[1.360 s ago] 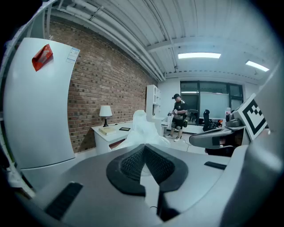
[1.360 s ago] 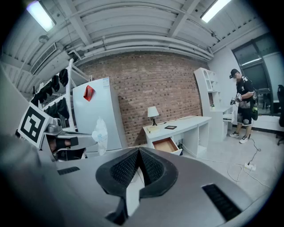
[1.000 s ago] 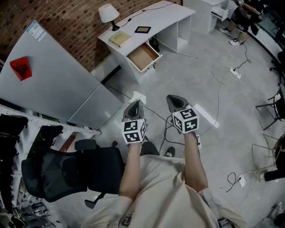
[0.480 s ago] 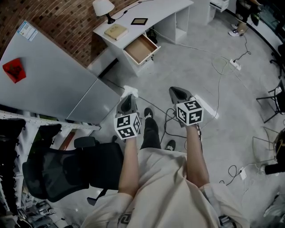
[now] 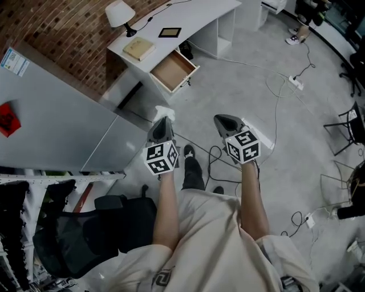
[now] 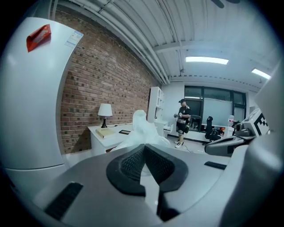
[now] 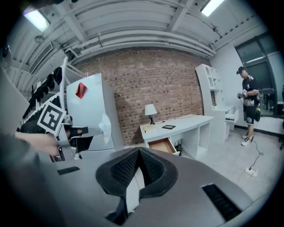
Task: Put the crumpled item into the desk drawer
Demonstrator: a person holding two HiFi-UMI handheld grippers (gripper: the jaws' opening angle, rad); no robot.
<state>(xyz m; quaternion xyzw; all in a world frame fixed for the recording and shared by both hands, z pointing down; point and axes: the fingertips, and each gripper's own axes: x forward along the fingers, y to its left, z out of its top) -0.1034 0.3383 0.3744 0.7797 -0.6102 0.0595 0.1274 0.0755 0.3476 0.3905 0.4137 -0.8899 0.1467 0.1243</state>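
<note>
A crumpled white paper point(image 5: 164, 112) sticks out of my left gripper point(image 5: 162, 122), whose jaws are shut on it; in the left gripper view the paper point(image 6: 143, 131) rises just past the jaw tips. My right gripper point(image 5: 223, 121) is shut with nothing in it and is held beside the left, over the floor. The white desk point(image 5: 194, 23) stands ahead by the brick wall, its wooden drawer point(image 5: 171, 71) pulled open and bare inside. From the right gripper view the open drawer point(image 7: 162, 145) shows under the desk top, and the left gripper with the paper point(image 7: 104, 123) shows at the left.
A lamp point(image 5: 120, 13), a book point(image 5: 139, 49) and a dark tablet point(image 5: 170, 32) sit on the desk. A large white fridge point(image 5: 51, 108) stands at the left, a black office chair point(image 5: 85, 228) behind me. Cables point(image 5: 274, 85) run across the floor. A person point(image 7: 247, 104) stands far right.
I have walked forward toward the desk; the desk and open drawer sit a little closer and more to the left. Both grippers keep their hold and spacing.
</note>
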